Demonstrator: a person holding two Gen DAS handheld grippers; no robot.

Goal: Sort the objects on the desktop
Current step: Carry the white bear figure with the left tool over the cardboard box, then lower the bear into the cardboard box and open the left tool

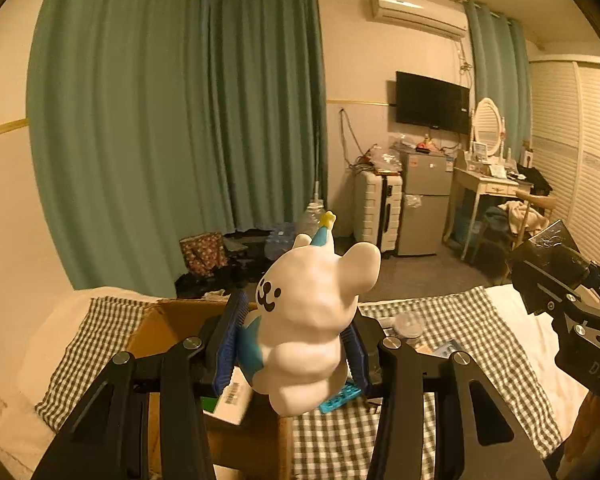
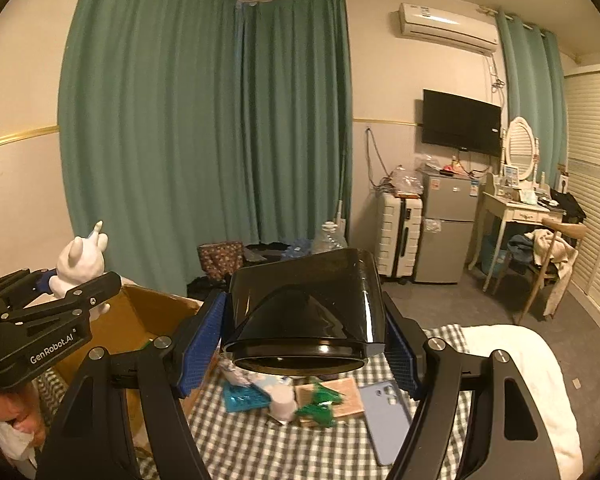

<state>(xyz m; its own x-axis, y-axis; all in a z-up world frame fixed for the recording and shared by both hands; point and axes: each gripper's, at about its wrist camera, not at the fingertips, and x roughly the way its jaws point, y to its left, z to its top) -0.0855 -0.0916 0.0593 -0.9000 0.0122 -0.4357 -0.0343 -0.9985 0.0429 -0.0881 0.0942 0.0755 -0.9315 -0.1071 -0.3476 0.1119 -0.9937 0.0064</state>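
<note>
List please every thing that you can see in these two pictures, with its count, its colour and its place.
bear figurine: 1, white with blue hat, held in the left gripper over the box
nozzle: 1, black, held in the right gripper
cardboard box: 1, brown, on the checked cloth, left side
checked cloth: 1, green and white, under the objects
phone case: 1, grey-blue, on the cloth
grid tray: 1, blue, on the cloth
curtains: green, at the back wall
television: 1, black, on the wall
fridge: 1, grey, under the television
suitcase: 1, white, beside the fridge
left gripper: 1, black with blue pads, jaws closed on the figurine
right gripper: 1, black with blue pads, jaws closed on the nozzle
</note>
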